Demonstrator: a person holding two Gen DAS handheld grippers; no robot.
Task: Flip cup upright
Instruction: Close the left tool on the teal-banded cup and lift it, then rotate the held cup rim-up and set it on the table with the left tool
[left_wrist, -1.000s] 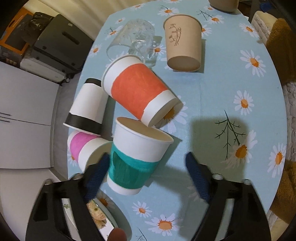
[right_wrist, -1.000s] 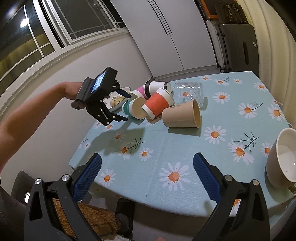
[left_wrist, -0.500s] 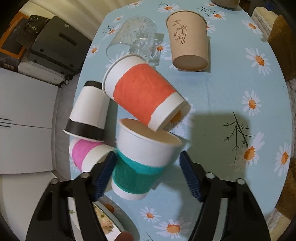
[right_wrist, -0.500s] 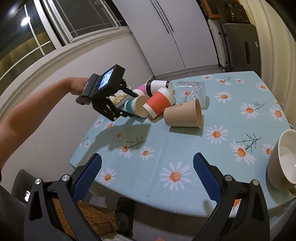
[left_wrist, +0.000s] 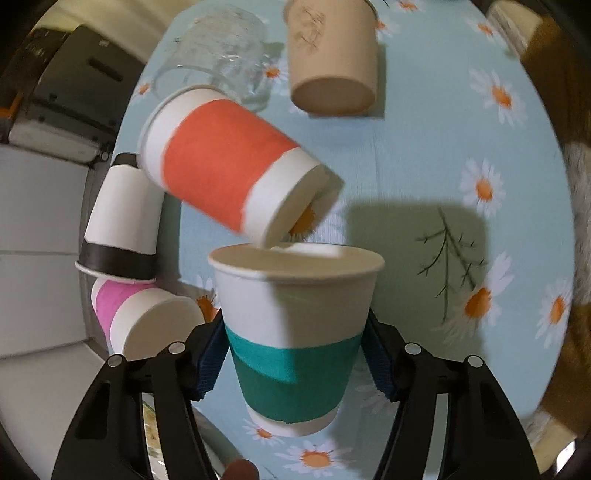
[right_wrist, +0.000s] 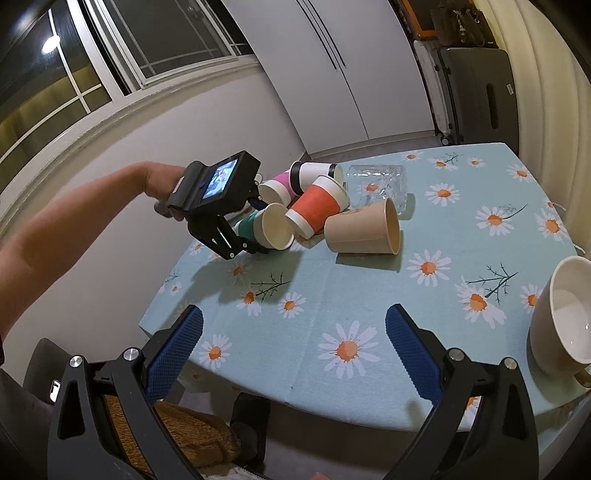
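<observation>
A white paper cup with a teal band (left_wrist: 295, 339) lies on its side at the near left of the table, its mouth facing the table's middle (right_wrist: 275, 230). My left gripper (left_wrist: 295, 363) is shut on the teal cup, its blue pads pressed on both sides of the band. It also shows in the right wrist view (right_wrist: 236, 236), held by a bare arm. My right gripper (right_wrist: 293, 350) is open and empty above the table's near edge.
An orange-banded cup (left_wrist: 229, 168), a black-banded cup (left_wrist: 120, 221), a pink-banded cup (left_wrist: 140, 314), a brown cup (left_wrist: 332, 59) and a glass mug (left_wrist: 218, 55) lie on the daisy tablecloth (right_wrist: 369, 295). A large cream mug (right_wrist: 561, 314) stands at the right.
My left gripper moved forward around the teal cup and closed on it. The right gripper stayed still and open.
</observation>
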